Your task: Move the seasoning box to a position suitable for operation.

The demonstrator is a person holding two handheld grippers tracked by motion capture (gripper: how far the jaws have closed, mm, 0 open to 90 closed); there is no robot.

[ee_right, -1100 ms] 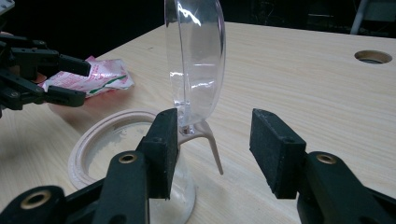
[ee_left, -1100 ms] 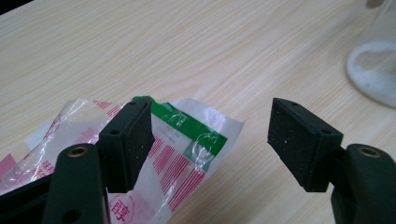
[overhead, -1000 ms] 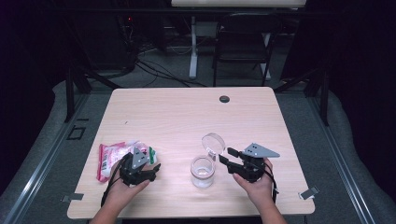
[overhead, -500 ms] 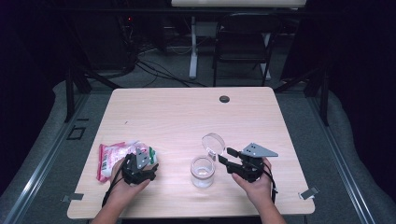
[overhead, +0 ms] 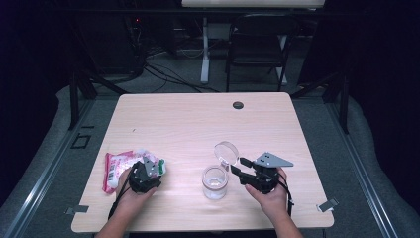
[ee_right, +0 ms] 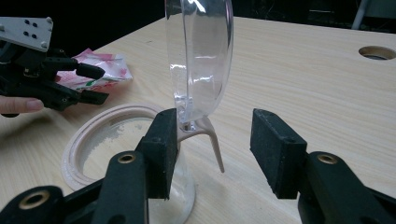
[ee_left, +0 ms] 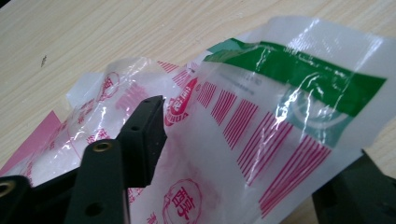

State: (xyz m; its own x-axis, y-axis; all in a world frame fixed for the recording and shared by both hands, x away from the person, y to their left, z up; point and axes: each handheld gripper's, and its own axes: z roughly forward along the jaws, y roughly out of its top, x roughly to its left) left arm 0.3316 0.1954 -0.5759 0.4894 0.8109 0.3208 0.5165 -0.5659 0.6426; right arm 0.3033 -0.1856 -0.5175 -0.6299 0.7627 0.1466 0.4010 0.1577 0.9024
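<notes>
left claw [overhead: 148, 171] clamped on crinkly red-white-green plastic packet [ee_left: 261, 121], lower left | right claw [ee_right: 212, 149] apart beside open clear lidded jar [overhead: 215, 181] | pouring not begun

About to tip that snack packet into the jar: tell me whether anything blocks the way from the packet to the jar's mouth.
Nothing visible does. Bare table lies between the packet at the left claw and the jar. The jar's lid is swung up, the mouth is open, and the right claw sits beside it.

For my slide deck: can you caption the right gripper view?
Right gripper open beside a clear jar with its hinged lid raised; snack packets lie behind.
</notes>
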